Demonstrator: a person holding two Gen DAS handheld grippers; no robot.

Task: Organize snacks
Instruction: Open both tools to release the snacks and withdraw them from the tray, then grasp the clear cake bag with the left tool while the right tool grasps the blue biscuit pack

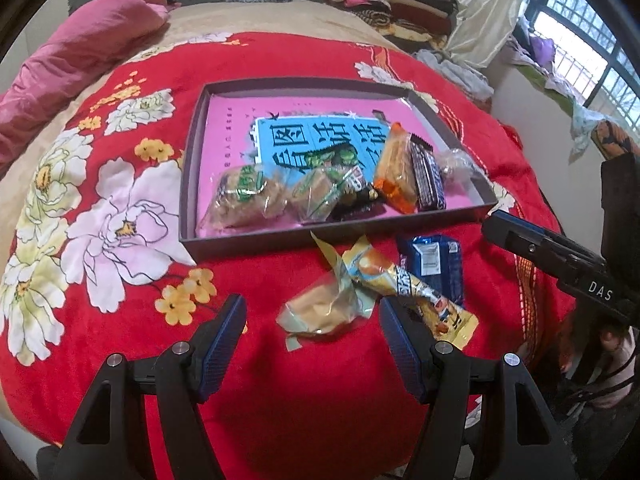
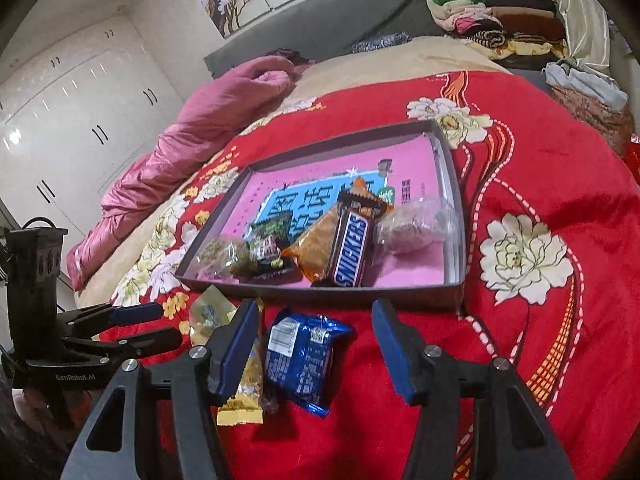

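Red plush blanket [image 1: 300, 380] printed with large white and pink flowers covers the bed and carries everything. Nearest, the left gripper [image 1: 312, 316] hangs with its jaws spread around a clear-wrapped pale pastry [image 1: 320, 312], pads not touching it. Just to its right lies a long yellow snack stick [image 1: 420, 292], then a blue foil snack pack [image 2: 300, 356], which sits between the spread jaws of the right gripper [image 2: 316, 316], also untouched. Beyond these stands a shallow grey box [image 1: 188, 184] with a pink and blue printed sheet in its bottom. Along its near side lie clear-wrapped pastries, an orange packet [image 1: 396, 172], a Snickers bar [image 2: 352, 248] and a clear bag [image 2: 420, 220] whose contents are hard to make out. Farther left lies a pink quilt [image 2: 180, 152]; far right, folded clothes [image 2: 500, 16] are stacked. White wardrobe doors [image 2: 72, 112] line the left wall, and a barred window [image 1: 588, 40] is cut off at right.
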